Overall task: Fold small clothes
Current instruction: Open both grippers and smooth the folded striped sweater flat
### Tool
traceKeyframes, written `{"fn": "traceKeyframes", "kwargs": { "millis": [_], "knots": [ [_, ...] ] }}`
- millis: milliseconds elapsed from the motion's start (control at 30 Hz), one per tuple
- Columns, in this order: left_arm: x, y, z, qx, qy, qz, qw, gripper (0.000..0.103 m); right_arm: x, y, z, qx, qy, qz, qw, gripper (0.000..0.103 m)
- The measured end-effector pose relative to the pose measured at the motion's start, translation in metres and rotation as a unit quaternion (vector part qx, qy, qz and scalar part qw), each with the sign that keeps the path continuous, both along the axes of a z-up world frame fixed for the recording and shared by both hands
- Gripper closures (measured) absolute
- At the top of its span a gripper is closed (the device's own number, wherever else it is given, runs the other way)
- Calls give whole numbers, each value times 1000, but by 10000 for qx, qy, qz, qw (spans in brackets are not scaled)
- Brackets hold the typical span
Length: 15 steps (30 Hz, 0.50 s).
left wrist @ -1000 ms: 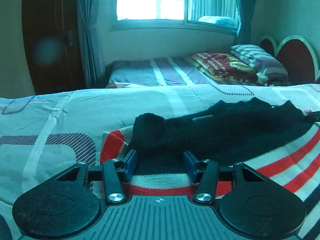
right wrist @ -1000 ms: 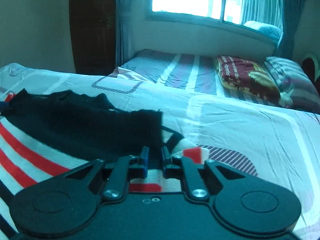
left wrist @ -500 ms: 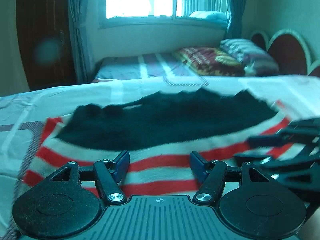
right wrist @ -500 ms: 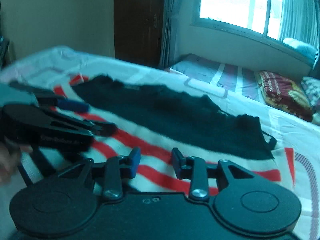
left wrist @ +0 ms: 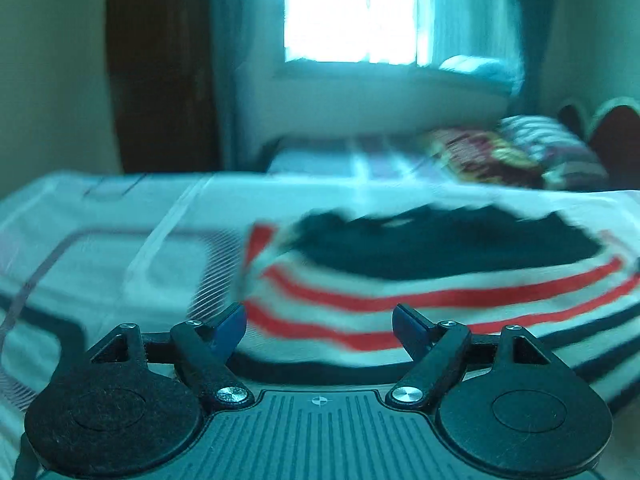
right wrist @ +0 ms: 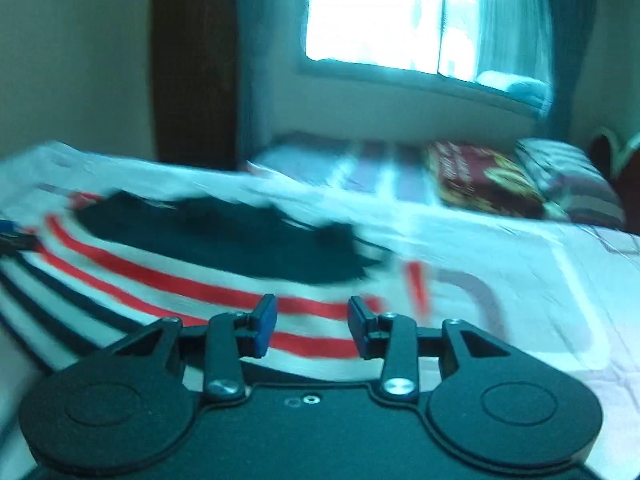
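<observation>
Striped garment (left wrist: 420, 300) lies flat on the bed (left wrist: 120, 264) with its black part folded over the stripes, released since a second ago: left gripper (left wrist: 319, 326) and right gripper (right wrist: 312, 326), now drawn back, hold nothing, jaws opening, so this fold appears complete.

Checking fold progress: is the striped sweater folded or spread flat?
Folded. The sweater lies on the bed with its black part doubled over the red and white stripes; both views show it, blurred.

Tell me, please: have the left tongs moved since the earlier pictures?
Yes. The left tongs drew back off the striped garment, away from the window, opening with nothing between them.
</observation>
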<state>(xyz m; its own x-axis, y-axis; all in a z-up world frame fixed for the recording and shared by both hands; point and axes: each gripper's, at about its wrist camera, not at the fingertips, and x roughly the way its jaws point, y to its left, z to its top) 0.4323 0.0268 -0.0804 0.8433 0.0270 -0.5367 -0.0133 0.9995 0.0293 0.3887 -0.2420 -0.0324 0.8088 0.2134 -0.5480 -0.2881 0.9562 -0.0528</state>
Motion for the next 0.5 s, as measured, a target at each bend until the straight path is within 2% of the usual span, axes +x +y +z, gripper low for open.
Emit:
{"fn": "traceKeyframes", "kwargs": {
  "millis": [133, 200, 267, 300, 400, 500],
  "knots": [
    [5, -56, -2, 113, 112, -635, 9979, 23, -2, 53, -14, 184, 326, 470, 9982, 66],
    [12, -75, -10, 227, 394, -774, 9960, 23, -2, 73, -23, 97, 456, 600, 9971, 66],
    [11, -82, -22, 262, 646, -769, 9946, 22, 2, 83, -35, -208, 610, 634, 9959, 65],
    [8, -79, -24, 226, 547, -810, 9950, 21, -2, 84, -38, -283, 482, 694, 9960, 65],
    [3, -73, -20, 122, 573, -834, 9948, 21, -5, 76, -37, -268, 455, 724, 9960, 65],
    [3, -77, -21, 261, 574, -848, 9944, 21, 1, 74, -35, -243, 501, 691, 9961, 65]
  ]
}}
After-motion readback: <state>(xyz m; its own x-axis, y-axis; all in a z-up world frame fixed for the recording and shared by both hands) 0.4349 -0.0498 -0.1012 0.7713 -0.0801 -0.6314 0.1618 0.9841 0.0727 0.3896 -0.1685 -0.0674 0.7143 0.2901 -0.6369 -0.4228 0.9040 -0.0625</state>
